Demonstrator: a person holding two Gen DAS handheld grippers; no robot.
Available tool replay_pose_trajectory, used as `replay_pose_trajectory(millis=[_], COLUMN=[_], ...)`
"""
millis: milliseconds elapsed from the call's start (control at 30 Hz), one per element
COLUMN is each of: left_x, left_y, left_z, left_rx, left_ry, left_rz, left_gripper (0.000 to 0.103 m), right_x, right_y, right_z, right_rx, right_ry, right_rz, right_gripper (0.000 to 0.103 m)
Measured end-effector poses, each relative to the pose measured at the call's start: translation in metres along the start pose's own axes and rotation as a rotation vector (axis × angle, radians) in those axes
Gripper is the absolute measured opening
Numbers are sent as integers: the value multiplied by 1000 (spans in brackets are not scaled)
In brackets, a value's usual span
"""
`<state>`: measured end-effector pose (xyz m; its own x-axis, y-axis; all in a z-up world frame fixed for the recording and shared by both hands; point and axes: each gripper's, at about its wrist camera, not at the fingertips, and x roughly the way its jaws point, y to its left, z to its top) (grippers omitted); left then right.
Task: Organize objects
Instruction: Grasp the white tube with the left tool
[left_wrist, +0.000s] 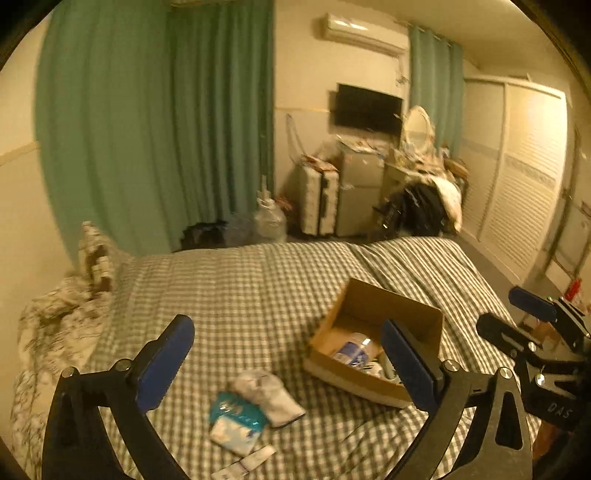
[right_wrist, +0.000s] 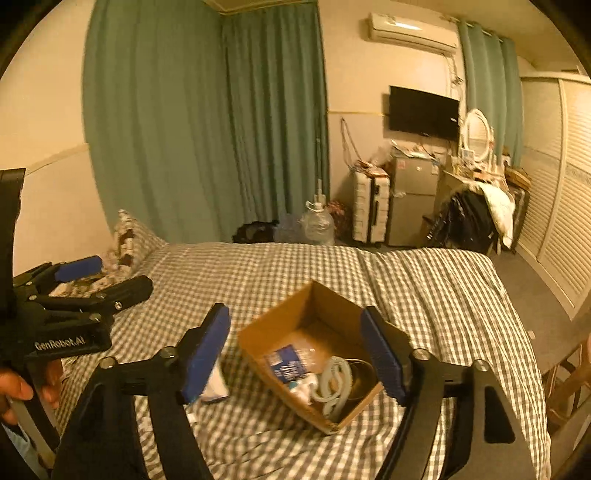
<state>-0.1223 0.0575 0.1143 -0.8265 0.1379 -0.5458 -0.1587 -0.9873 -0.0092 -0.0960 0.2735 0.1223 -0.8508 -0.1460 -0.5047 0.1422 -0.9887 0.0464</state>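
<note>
While both grippers hang above the checked bed cover (left_wrist: 258, 280), neither holds anything. The left gripper (left_wrist: 288, 358) has its blue-padded fingers (left_wrist: 164, 363) spread wide, nothing between them; the right gripper (right_wrist: 295, 349) is likewise released, its fingers parted on either side of the cardboard box (right_wrist: 295, 306) in the right wrist view, above it and not touching.

That open box sits on the cover toward the bed's right side, set at an angle so that one corner points to the near edge. Inside it lie a blue-and-white packet (right_wrist: 286, 363), a pale coiled cord (right_wrist: 334, 384) and a dark round tin (right_wrist: 364, 382) pressed into the near right corner, with something small and white beside the cord that is too blurred to name.

Left of the box, still on the cover and apart from it, lie the loose things: a white rolled sock (left_wrist: 271, 397) touching a teal-and-white pouch (left_wrist: 234, 421), and nearer the bed's front edge a small white tube (left_wrist: 247, 461), partly cut off by the frame.

Crumpled patterned bedding (left_wrist: 55, 332) is heaped at the bed's left end, and green curtains (left_wrist: 147, 122) hang behind it.
</note>
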Motion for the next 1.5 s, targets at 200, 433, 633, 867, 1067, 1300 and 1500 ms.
replay_pose_trajectory(millis=[200,433,633,867,1067,1300,1500], left_x=[-26,-4,54,122,167,186,139], left_y=[39,73,87,85,60,46,51], left_z=[-26,-89,-162,-215,-235,-254,-240], left_rx=[-23,-74,-109,-98,-27,12,-54], left_ry=[-24,31,158,358,519,646,512], left_rz=[95,178,195,160,85,-1,-87], left_gripper=[103,103,103,103,94,38,19], right_x=[-14,25,90,169,188,197,201], right_y=[37,65,81,81,83,78,71], right_z=[-15,-49,-96,-154,-163,-167,-170], right_rx=[-72,-96,-90,-69,-64,-27,18], right_ry=[-8,72,183,375,420,462,482], right_rz=[22,55,70,68,83,90,84], right_gripper=[92,94,94,94,94,94,94])
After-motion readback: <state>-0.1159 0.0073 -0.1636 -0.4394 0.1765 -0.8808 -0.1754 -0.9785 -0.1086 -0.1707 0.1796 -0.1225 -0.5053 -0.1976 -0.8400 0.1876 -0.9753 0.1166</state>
